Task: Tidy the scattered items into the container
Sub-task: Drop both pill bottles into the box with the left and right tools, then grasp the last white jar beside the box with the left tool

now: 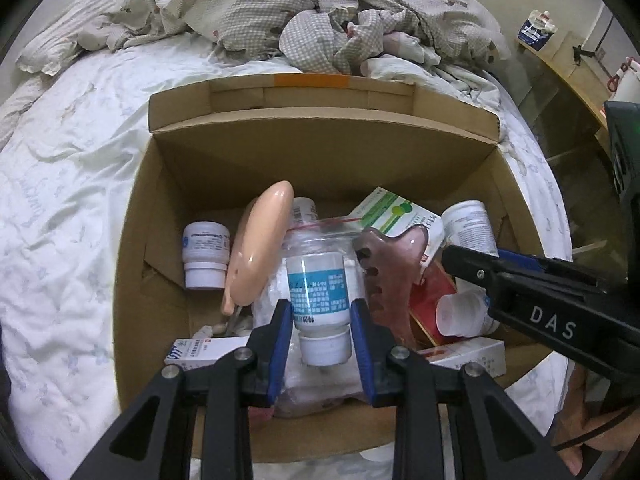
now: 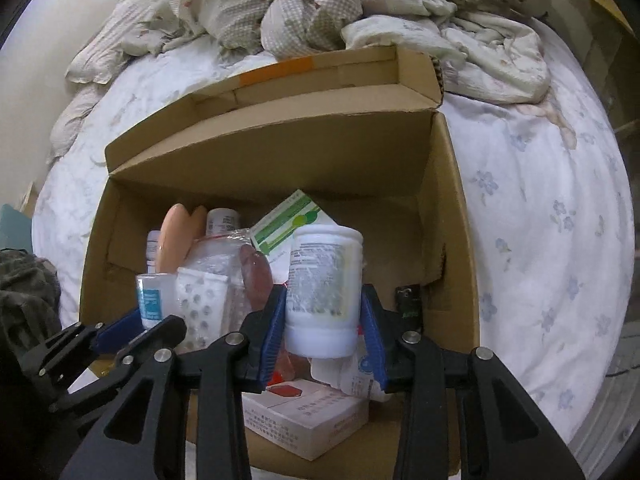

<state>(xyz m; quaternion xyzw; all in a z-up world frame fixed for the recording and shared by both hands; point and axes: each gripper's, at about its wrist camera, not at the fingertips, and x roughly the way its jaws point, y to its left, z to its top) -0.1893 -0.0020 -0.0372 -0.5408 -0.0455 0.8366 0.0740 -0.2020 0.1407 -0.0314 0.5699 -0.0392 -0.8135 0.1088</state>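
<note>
An open cardboard box [image 1: 320, 160] stands on the bed and holds several medicine items. My left gripper [image 1: 320, 316] is shut on a white bottle with a blue label [image 1: 318, 292], held cap toward me over the box. My right gripper [image 2: 324, 320] is shut on a larger white bottle with a pale label [image 2: 324, 280], also over the box [image 2: 280, 152]. In the left wrist view the right gripper [image 1: 472, 256] reaches in from the right with that bottle [image 1: 468, 224]. In the right wrist view the left gripper's bottle [image 2: 150, 300] shows at the lower left.
In the box lie a peach massager [image 1: 260, 244], a small white bottle [image 1: 205, 254], a clear zip bag [image 1: 320, 236], a green-white carton [image 1: 396, 212], a brown scraping board [image 1: 390, 276] and white cartons [image 2: 308, 416]. Crumpled bedding [image 1: 304, 12] lies behind.
</note>
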